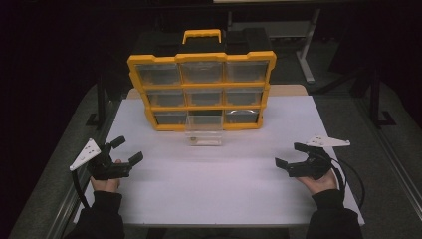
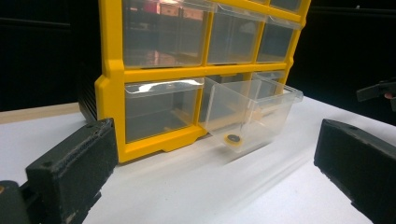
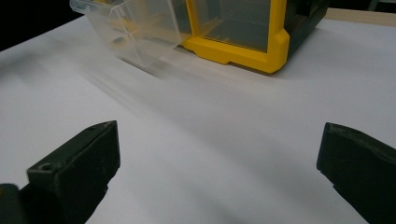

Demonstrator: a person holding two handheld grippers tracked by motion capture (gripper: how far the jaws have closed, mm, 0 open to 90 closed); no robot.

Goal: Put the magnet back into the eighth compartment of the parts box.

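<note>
- A white worktop takes up the lower centre of the high view, with dark floor around it.
- A yellow-framed drawer cabinet stands upright at the far edge of the worktop, in the upper centre of the frame. It has a yellow carry handle on top and three rows of three clear drawers.
- One clear drawer, the middle one of the bottom row, is pulled out toward the person. Its front end rests on the worktop, and its long axis runs from the cabinet straight toward the bottom of the frame.
- A small round dark object with a pale ring lies on the floor of that open drawer, near its front. What it is cannot be told.
- The left gripper sits at the lower left of the high view, held in the person's left hand. Its fingers are spread wide apart and hold nothing.
- The right gripper sits at the lower right, held in the right hand. Its fingers are also wide apart and empty.
- Both grippers are well apart from the drawer, which lies ahead of and between them. Neither is clearly nearer, so either hand could likely reach it.
- In the left gripper view the drawer sits in the centre, between and beyond the two fingers; in the right gripper view it sits at the upper left.
- No brand, label or writing can be read on the cabinet, drawers or grippers.
</note>
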